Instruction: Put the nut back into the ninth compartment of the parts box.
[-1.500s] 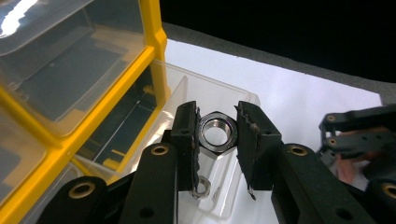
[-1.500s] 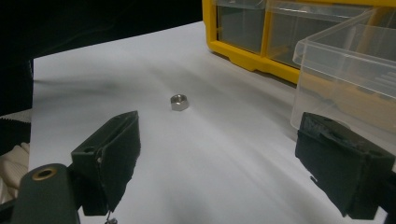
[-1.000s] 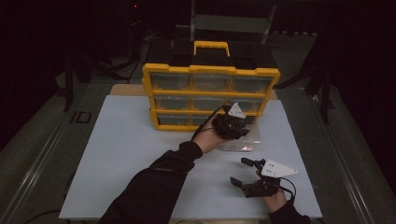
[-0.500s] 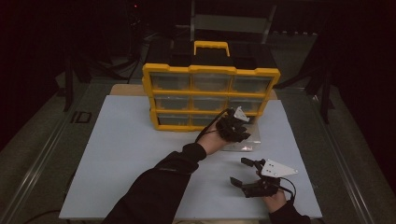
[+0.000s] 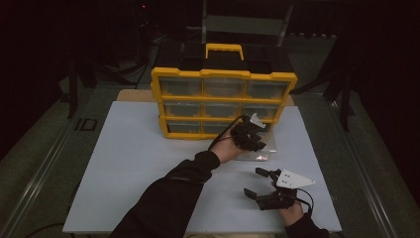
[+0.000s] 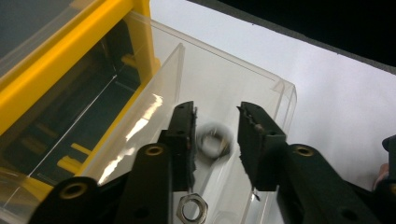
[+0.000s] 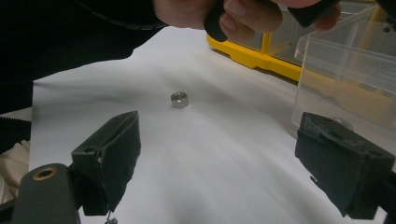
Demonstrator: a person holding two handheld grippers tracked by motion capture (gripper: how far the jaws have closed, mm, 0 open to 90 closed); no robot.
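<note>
High view: left gripper (image 5: 253, 133) sits over a clear drawer (image 5: 257, 153) pulled out at the 5 o'clock corner of the yellow organizer (image 5: 223, 101) on the white mat (image 5: 124, 168); right gripper (image 5: 265, 183) rests on the mat at 5 o'clock of the drawer, jaws spread, nothing between. Left gripper view: jaws have just been opening, now parted with a gap; a blurred nut (image 6: 214, 140) lies between them, pads clear of it, inside the drawer (image 6: 224, 84); second nut (image 6: 191, 208) at 6 o'clock near the jaw base. Right gripper view: jaws wide apart, empty; loose nut (image 7: 179, 99) on the mat at 12 o'clock, drawer (image 7: 345, 70) at 2 o'clock, person's hand (image 7: 243, 14) above.
</note>
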